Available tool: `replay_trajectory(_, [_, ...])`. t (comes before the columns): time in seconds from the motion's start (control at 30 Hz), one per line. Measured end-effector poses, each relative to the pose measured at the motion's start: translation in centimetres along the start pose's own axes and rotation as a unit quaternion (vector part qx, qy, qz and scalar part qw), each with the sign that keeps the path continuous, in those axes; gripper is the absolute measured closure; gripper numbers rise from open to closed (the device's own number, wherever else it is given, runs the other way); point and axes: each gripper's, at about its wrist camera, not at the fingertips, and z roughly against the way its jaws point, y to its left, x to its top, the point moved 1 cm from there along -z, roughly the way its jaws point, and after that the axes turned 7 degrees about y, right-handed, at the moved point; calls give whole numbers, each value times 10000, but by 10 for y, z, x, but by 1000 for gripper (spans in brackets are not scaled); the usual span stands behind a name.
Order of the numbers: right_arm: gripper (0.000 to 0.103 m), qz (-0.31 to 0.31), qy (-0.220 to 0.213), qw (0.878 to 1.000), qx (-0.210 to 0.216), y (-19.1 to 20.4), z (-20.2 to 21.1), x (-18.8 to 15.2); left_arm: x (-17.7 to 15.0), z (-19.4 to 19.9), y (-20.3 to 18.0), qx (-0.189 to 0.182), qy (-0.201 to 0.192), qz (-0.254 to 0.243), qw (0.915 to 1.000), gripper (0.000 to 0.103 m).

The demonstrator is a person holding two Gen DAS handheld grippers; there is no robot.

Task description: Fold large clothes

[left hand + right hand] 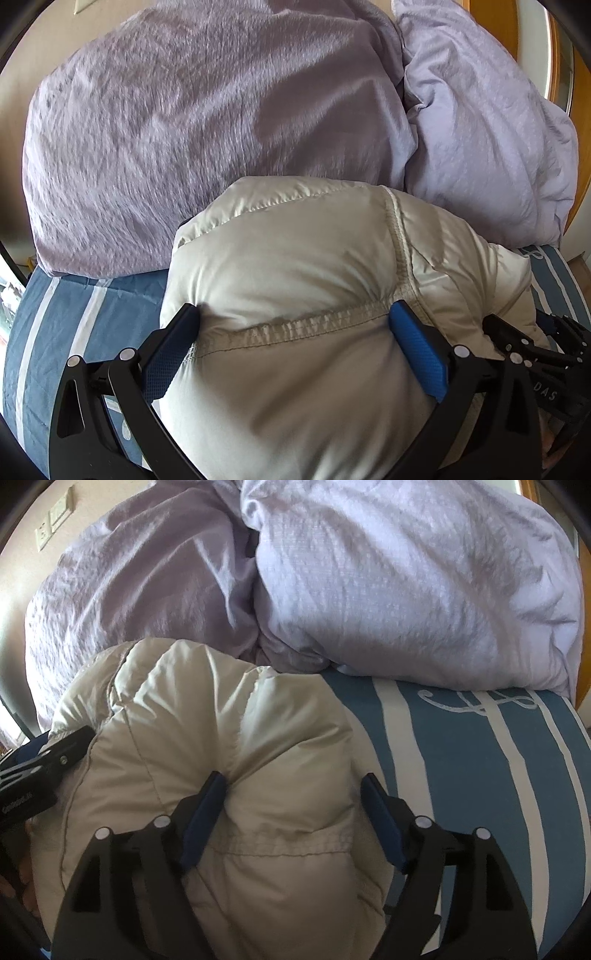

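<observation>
A puffy cream down jacket (295, 266) lies bunched on the blue striped bed sheet (85, 314). My left gripper (295, 317) is open wide, its blue-padded fingers pressed against both sides of a stitched seam of the jacket. In the right wrist view the same jacket (192, 738) fills the lower left. My right gripper (293, 786) is open, its left finger dug into a fold of the jacket and its right finger at the jacket's edge over the sheet (480, 775). The left gripper's black body (40, 768) shows at the left edge.
A lilac duvet (192, 122) and a paler lilac pillow (480, 129) are heaped at the back of the bed, close behind the jacket. A beige wall with switches (51, 520) is at far left. Wooden furniture (495, 22) stands at the right.
</observation>
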Motion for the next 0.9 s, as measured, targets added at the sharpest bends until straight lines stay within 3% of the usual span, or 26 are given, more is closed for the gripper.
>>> replay_trajectory(0.17, [23,-135,-91,9998,-101,-5,26,-6,-8,25,3,-59,-52,-1,10000,1])
replay_trajectory(0.47, [2,-272,-155,9994,-152,-15,89,-36,-48,89,11,-146,-127,158,9997,1])
replay_trajectory(0.7, [2,191,188,9996,-1,4,131,-79,-95,139,26,-365,-35,570,9977,1])
replay_trajectory(0.9, [2,224,437,9986,219,18,154,-114,-130,166,29,-521,223,788,9953,1])
